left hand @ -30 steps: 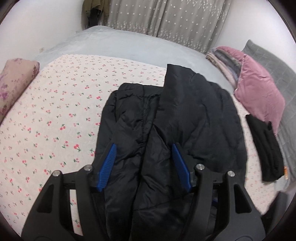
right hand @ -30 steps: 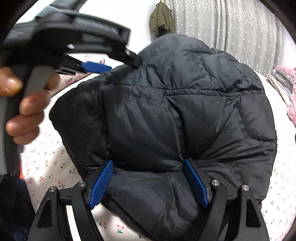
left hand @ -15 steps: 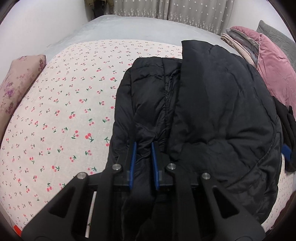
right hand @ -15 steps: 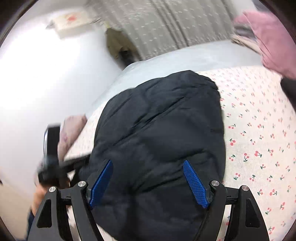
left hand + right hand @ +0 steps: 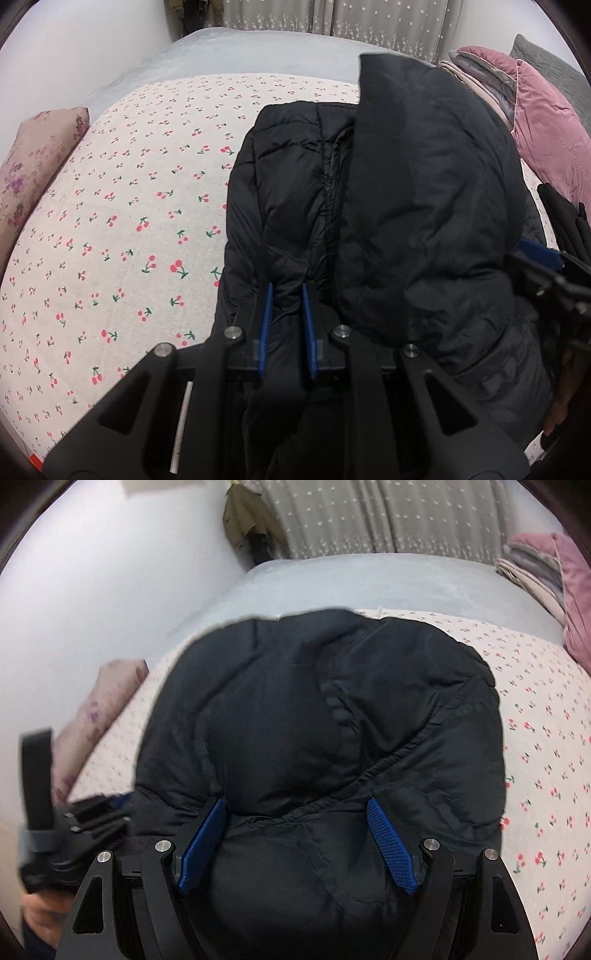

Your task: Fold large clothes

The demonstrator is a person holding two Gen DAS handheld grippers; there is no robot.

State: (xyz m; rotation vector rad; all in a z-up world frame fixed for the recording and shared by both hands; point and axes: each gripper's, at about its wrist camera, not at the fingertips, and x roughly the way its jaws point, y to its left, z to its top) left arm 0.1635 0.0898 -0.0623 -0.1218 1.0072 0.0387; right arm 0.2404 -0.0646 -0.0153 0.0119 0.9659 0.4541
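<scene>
Apparently left gripper (image 5: pixel 287 295) pinches the black jacket (image 5: pixel 406 221).

We are pinching the left gripper (image 5: pixel 287 295) nearly closed at lower centre of its own view, blue pads (image 5: pixel 265 325) squeezing a fold of the black jacket (image 5: pixel 424 221). We are opening the right gripper (image 5: pixel 297 812) a touch wider, its blue fingers (image 5: pixel 391 845) splaying across the lower frame with padded cloth bulging between them. At the lower left of that view, our left hand (image 5: pixel 44 912) is wrapping its tool's handle.
</scene>
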